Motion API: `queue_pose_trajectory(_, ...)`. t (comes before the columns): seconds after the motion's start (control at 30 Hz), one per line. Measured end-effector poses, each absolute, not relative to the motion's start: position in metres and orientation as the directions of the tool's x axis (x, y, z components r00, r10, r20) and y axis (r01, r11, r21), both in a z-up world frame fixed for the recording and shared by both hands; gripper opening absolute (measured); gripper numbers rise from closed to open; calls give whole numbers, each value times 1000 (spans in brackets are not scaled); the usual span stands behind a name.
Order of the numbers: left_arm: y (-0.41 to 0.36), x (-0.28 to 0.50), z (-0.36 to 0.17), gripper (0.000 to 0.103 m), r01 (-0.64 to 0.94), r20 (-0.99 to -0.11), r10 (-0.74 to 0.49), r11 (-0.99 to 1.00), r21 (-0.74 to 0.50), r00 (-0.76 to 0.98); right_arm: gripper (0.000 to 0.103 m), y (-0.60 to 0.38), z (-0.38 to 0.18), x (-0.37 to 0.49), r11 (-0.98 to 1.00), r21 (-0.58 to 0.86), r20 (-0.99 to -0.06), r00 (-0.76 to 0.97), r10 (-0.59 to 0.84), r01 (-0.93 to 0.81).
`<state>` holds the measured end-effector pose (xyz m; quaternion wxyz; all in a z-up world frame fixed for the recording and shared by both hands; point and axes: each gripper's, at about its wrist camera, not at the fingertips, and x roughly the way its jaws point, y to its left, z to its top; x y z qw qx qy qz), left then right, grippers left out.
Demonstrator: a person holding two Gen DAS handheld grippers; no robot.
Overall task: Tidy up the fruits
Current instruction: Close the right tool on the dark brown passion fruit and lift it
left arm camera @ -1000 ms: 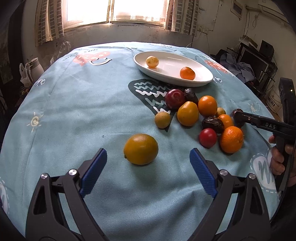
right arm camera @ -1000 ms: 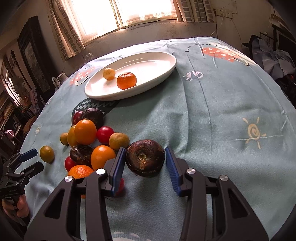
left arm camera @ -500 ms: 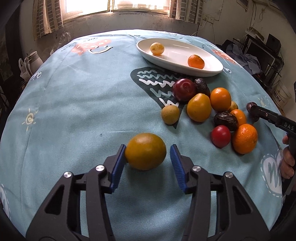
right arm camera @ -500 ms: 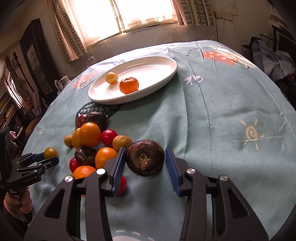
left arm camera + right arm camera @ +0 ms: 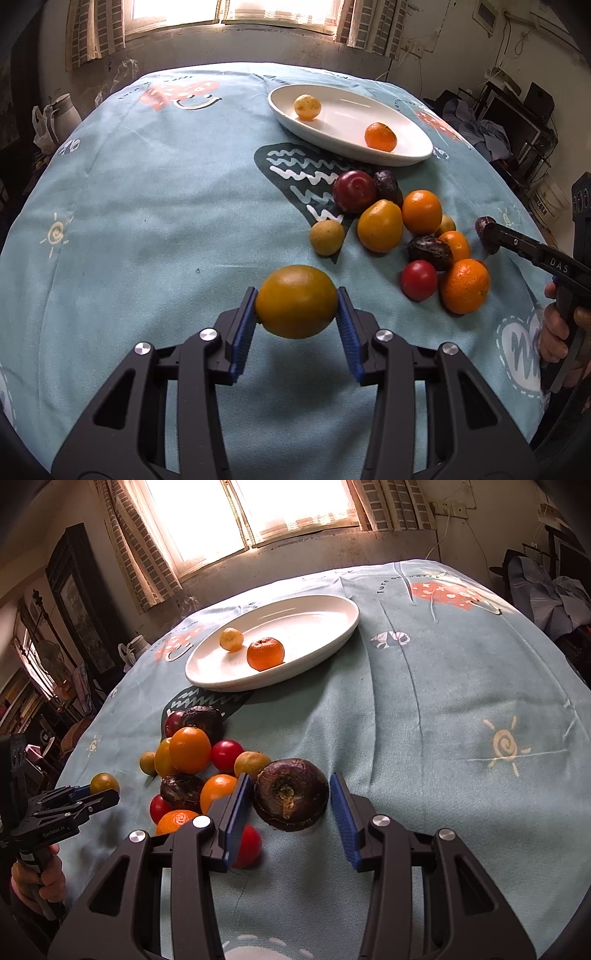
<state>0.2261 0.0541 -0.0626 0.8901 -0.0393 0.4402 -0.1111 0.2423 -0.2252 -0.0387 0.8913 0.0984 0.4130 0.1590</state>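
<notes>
both blue pads of the left gripper (image 5: 296,314) press the sides of a yellow-orange fruit (image 5: 296,301) at lower centre of the left wrist view, so it looks held; whether it is clear of the blue tablecloth (image 5: 147,221) i cannot tell. the right gripper (image 5: 291,812) stands narrow around a dark wrinkled fruit (image 5: 290,794) at lower centre of the right wrist view: the left pad touches or nearly touches it, while a sliver of cloth shows beside the right pad, so a firm hold cannot be confirmed.

the white oval plate (image 5: 413,157) sits upper right of centre in the left view, holding a pale yellow fruit (image 5: 307,107) and a small orange (image 5: 380,136). the loose pile of fruits (image 5: 406,236) lies below it, mid-right.

risks, as i judge them: the yellow-orange fruit is round and smooth and gripped only at its widest line, so a tilt could let it roll out. the dark fruit may slip if lifted on one pad. a red fruit (image 5: 249,843) lies just beside the right gripper's left finger and could be nudged, scattering the pile. both loads heading for one plate could collide.
</notes>
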Motion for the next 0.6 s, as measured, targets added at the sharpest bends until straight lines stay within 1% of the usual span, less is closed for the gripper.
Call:
queue_pose_trajectory(0.03,53,228,-56,43,182,-770,-251,967,-176,587,41,-229,-33,243,920,331,-690,610,389,-211)
queue_pose_trajectory(0.07,51,231,-48,43,201,-765,-267,963,-182,586,37,-233,-27,245,894,380,-665,602,442,-237)
queue_pose_trajectory(0.1,49,235,-38,43,220,-760,-280,958,-183,587,37,-236,-18,248,868,426,-637,596,488,-256)
queue_pose_trajectory(0.13,46,241,-28,43,238,-753,-292,954,-184,589,36,-238,-6,251,857,440,-614,607,504,-267)
queue_pose_trajectory(0.2,41,255,-8,43,265,-730,-321,944,-196,603,35,-232,17,259,884,364,-596,656,463,-293)
queue_pose_trajectory(0.27,36,270,5,43,264,-713,-328,943,-205,620,35,-222,24,269,914,281,-628,664,405,-291)
queue_pose_trajectory(0.37,32,275,10,43,268,-691,-354,935,-234,631,35,-208,10,264,896,259,-674,597,434,-359)
queue_pose_trajectory(0.4,30,273,10,43,275,-685,-355,934,-229,636,35,-204,2,261,907,228,-701,587,405,-353)
queue_pose_trajectory(0.43,29,270,8,43,276,-686,-346,937,-215,640,35,-202,-6,259,920,204,-729,575,371,-335)
queue_pose_trajectory(0.5,28,267,4,43,276,-695,-331,941,-194,639,35,-200,-21,259,923,208,-770,528,358,-323)
queue_pose_trajectory(0.6,30,261,-1,43,284,-708,-337,938,-198,621,35,-192,-40,259,935,155,-820,486,302,-319)
